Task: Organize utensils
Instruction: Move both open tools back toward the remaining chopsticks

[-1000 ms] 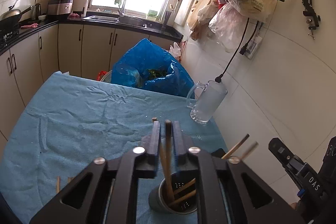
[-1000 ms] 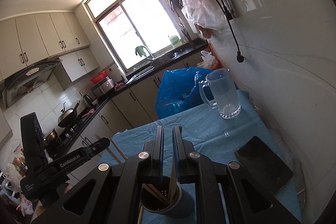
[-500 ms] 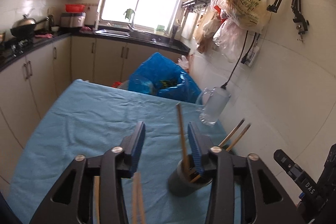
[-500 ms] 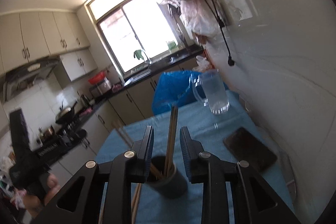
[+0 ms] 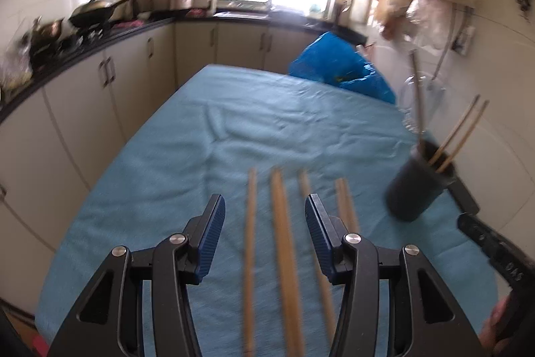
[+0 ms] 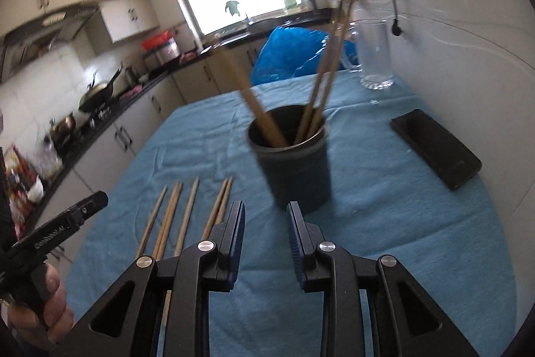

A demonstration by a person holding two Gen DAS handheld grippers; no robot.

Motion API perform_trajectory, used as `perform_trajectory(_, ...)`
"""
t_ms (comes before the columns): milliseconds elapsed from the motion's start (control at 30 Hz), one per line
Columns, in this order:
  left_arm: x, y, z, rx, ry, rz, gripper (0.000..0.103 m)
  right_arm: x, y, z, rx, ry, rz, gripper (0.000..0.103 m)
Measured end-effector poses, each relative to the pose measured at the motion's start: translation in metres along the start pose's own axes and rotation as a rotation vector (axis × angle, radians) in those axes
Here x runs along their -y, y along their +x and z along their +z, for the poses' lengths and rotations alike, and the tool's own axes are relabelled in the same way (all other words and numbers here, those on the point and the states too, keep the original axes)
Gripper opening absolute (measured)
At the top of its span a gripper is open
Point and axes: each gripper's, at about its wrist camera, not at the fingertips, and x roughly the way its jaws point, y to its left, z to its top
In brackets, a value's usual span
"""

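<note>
A dark round utensil holder (image 6: 294, 156) stands on the blue cloth with three wooden chopsticks (image 6: 321, 76) leaning in it; it also shows at the right of the left wrist view (image 5: 418, 186). Several loose chopsticks (image 5: 284, 250) lie side by side on the cloth, also seen in the right wrist view (image 6: 187, 213). My left gripper (image 5: 264, 223) is open and empty, hovering over the loose chopsticks. My right gripper (image 6: 264, 230) is open and empty, just in front of the holder.
A black phone (image 6: 434, 146) lies right of the holder. A clear glass mug (image 6: 372, 52) stands at the far right by the wall, beside a blue plastic bag (image 6: 294, 52). The blue cloth-covered table (image 5: 207, 156) drops off at its left edge toward the kitchen cabinets (image 5: 110, 82).
Both grippers opened, let their chopsticks drop into the holder, and pulled back. The left one swung left over the loose chopsticks.
</note>
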Motion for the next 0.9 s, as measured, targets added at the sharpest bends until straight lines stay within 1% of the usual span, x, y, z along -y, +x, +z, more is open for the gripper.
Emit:
perform_trajectory(167, -0.039, 0.015, -0.015, -0.043, -0.059, 0.042, 0.049, -0.023, 0.008, -0.008, -0.027, -0.054, -0.007, 0.028)
perform_trajectory(333, -0.063, 0.032, -0.024, -0.075, -0.083, 0.082, 0.049, -0.039, 0.016, -0.011, -0.052, -0.09, -0.016, 0.028)
perform_trajectory(467, -0.079, 0.046, -0.029, -0.105, -0.125, 0.092, 0.049, -0.054, 0.023, -0.009, -0.073, -0.125, -0.005, 0.028)
perform_trajectory(600, -0.093, 0.056, -0.033, -0.146, -0.175, 0.07, 0.049, -0.067, 0.036, 0.0, -0.114, -0.128, 0.044, 0.028)
perform_trajectory(767, -0.091, 0.056, -0.035, -0.14, -0.161, 0.062, 0.054, -0.085, 0.063, 0.016, -0.201, -0.099, 0.147, 0.028)
perform_trajectory(900, -0.09, 0.055, -0.035, -0.137, -0.164, 0.049, 0.054, -0.105, 0.098, 0.028, -0.276, -0.107, 0.169, 0.028)
